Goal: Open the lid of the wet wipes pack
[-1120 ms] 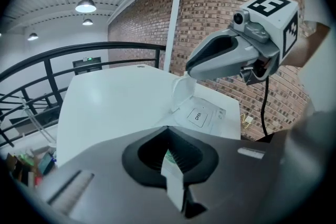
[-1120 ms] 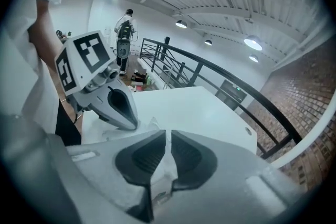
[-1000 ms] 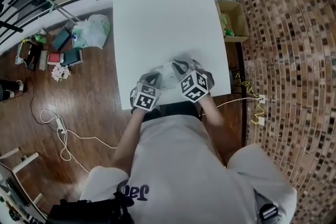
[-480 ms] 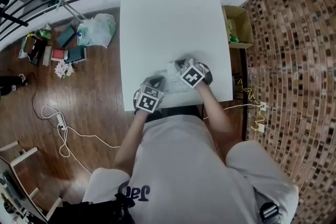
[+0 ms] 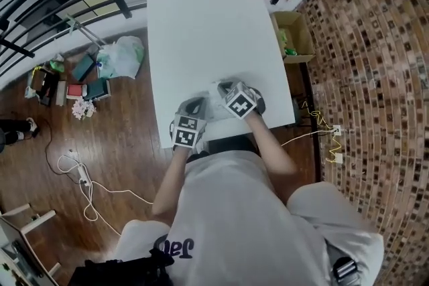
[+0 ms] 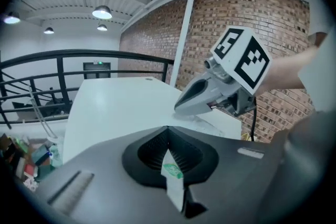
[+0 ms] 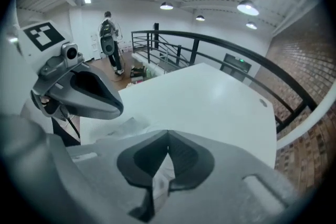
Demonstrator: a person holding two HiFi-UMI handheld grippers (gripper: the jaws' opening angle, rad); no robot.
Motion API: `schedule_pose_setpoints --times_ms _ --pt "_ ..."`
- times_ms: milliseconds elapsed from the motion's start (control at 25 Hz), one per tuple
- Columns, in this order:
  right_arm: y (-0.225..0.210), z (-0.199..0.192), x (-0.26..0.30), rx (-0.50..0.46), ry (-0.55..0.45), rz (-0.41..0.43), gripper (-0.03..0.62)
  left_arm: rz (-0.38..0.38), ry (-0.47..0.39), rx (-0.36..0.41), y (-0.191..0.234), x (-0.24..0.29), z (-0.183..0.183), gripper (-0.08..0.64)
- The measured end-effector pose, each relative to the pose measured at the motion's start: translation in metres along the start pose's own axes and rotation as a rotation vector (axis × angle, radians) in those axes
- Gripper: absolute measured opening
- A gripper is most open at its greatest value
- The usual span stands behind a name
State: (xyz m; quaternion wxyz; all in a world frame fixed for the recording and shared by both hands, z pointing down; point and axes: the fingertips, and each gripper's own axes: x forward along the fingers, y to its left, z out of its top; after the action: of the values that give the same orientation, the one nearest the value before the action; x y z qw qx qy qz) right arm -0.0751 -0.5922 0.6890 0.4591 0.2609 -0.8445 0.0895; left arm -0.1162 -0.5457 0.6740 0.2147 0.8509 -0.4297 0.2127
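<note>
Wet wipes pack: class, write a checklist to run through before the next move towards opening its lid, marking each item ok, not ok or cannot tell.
1. Left tool shut on the green-printed flap: ok.
2. Right tool shut on the plain white flap: ok.
3. Which flap belongs to the lid: cannot tell.
4. Wet wipes pack lies on the table, between both tools: ok.
5. Tools not touching each other: ok.
6. Lid already open: cannot tell.
</note>
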Motion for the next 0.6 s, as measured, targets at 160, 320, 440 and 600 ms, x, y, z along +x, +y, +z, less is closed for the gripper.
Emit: schedule_pose_setpoints --times_ms 160,320,440,600 --pt "0.012 0.006 -0.05 0.165 -0.159 -0.069 -0.008 0.038 -0.093 -0.014 -0.002 -0.027 0.024 0.015" --pt "0.016 0.005 -0.104 0.257 -0.293 -0.136 -0.008 0.039 -0.179 0.001 -0.017 -0.05 0.05 0.015" --pt "0.016 0.006 -0.151 0.302 -0.401 -0.183 -0.008 0.046 -0.242 0.021 -0.036 -0.065 0.072 0.015" --pt "0.022 0.001 -0.203 0.332 -0.528 -0.234 -0.008 0.057 -0.317 0.085 -0.075 -0.091 0.095 0.015"
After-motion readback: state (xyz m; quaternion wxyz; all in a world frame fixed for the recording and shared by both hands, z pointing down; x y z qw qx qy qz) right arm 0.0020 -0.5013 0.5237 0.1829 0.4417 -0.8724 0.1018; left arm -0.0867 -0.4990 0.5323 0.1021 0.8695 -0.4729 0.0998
